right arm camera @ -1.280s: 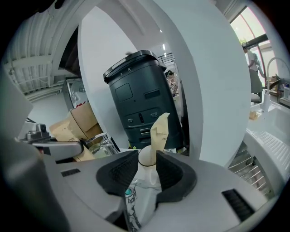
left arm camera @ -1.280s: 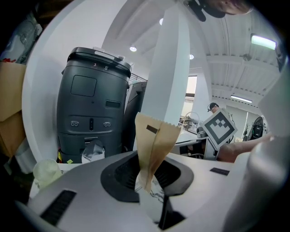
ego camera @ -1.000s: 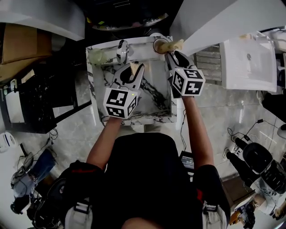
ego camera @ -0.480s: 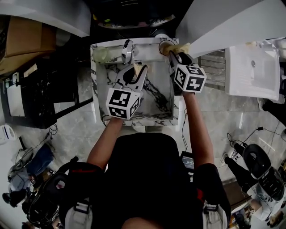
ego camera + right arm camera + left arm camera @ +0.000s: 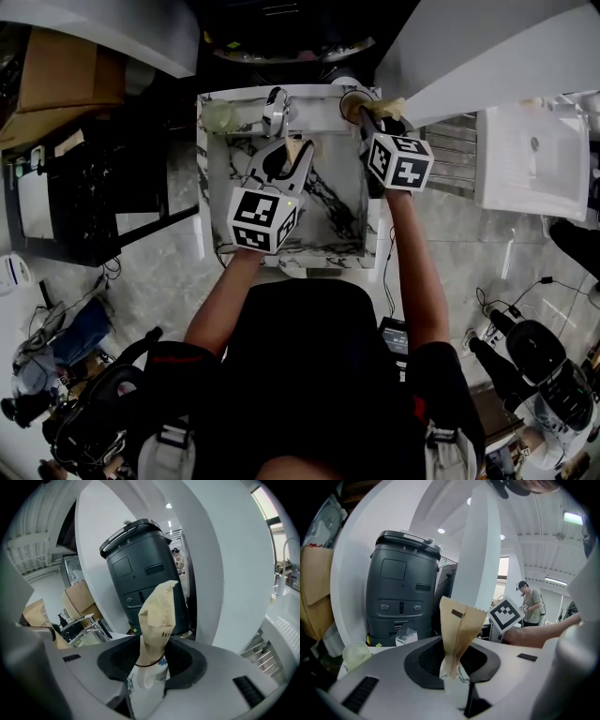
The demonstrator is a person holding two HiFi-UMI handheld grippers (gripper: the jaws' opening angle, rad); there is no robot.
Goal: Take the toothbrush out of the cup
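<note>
Toothbrush packet [image 5: 459,630] clamped in the left tool [image 5: 292,155], out of the cup [image 5: 147,686].
The left tool's jaws press on the brown paper toothbrush packet, which stands upright between them over the marble sink [image 5: 347,239], with the faucet [image 5: 275,108] just ahead of the tool. The right tool [image 5: 370,117] has its jaws wide apart, having just been opening. The white cup sits between them at the sink's far right corner, and a beige paper packet [image 5: 157,620] stands in it.

Right hand-held gripper [image 5: 151,667], jaws just opened wide, either side of white cup [image 5: 146,693] with paper-wrapped toothbrush [image 5: 158,616] upright
</note>
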